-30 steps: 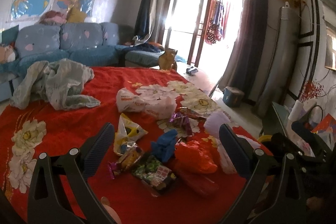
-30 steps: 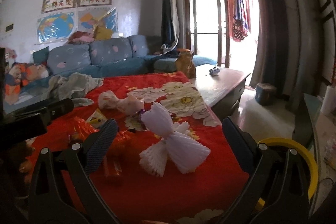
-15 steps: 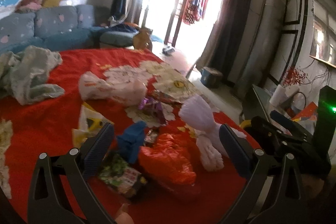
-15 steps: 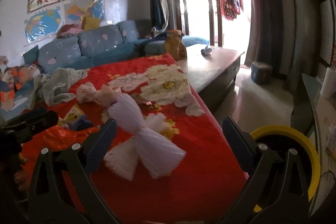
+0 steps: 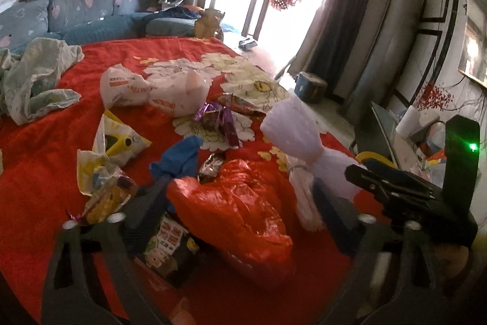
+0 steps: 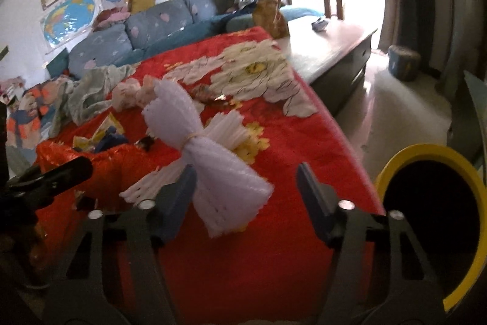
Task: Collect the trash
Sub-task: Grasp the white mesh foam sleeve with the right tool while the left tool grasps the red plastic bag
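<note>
A: Status on the trash pickup?

B: Barely started, imo. Left gripper is spread wide, nothing in it, jaws straddling the red plastic bag at lower centre of the left view. Right gripper also spread and empty, with the white foam netting lying between its fingers at mid-frame, not pinched.

A: What's left on the cloth?

B: Pretty much everything. On the red blanket I see a white printed bag upper centre, purple wrapper just below it, yellow-white packet at left, blue scrap near centre, and a green snack pack by my left finger.

A: Bin?

B: Yellow-rimmed bin at lower right of the right view, beside the blanket edge. Inside looks dark; can't tell if anything's in it.

A: Next?

B: Prob close on the netting or the red bag, then carry it over to the bin.
</note>
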Available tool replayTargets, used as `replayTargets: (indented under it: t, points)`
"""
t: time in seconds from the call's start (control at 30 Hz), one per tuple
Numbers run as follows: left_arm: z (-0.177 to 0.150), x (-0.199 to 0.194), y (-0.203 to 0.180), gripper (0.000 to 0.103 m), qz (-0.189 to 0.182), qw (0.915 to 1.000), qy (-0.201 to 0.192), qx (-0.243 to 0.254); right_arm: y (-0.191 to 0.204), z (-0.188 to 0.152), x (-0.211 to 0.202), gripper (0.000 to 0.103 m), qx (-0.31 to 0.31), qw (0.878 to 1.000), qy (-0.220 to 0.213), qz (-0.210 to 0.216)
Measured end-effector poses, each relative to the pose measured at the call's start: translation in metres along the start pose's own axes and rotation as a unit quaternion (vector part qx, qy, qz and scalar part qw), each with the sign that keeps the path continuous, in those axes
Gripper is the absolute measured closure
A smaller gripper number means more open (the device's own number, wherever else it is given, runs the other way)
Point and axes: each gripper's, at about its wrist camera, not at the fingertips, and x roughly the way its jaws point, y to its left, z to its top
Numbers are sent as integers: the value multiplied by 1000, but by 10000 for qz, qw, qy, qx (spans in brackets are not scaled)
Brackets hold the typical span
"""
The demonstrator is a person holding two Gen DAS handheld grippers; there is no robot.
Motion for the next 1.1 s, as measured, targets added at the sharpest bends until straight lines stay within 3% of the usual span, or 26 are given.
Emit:
replayTargets:
  t: [0.03,0.1,0.17,0.23,0.33,0.67,0.97,1.1]
  points:
    - [0,1,-1,31,20,10000,37,19,1,-1,2,56,15,10000,60,74]
    - [-1,2,-3,41,10,10000,77,36,1,-2,5,79,67,9995,162,246]
    - [-1,1,-6,62,-27,9999,71,78,2,-3,6,87,92,9989,248,396]
    - [1,-3,-7,75,-143,9998,-9,104,4,-2,1,90,55,9987,173,472]
    - [8,-14,-12,84,-236,9992,-258,197,9,2,-11,92,-13,9983,-73,573]
    - [40,-37,-29,88,-415,9953,-816,322,11,15,-47,92,-171,9963,-749,392]
    - [60,-49,-38,89,-272,9921,-1156,409,-9,12,-40,92,36,9987,-502,69]
    - [66,-52,-43,89,-373,9913,-1182,447,-15,14,-47,92,100,9978,-655,-33]
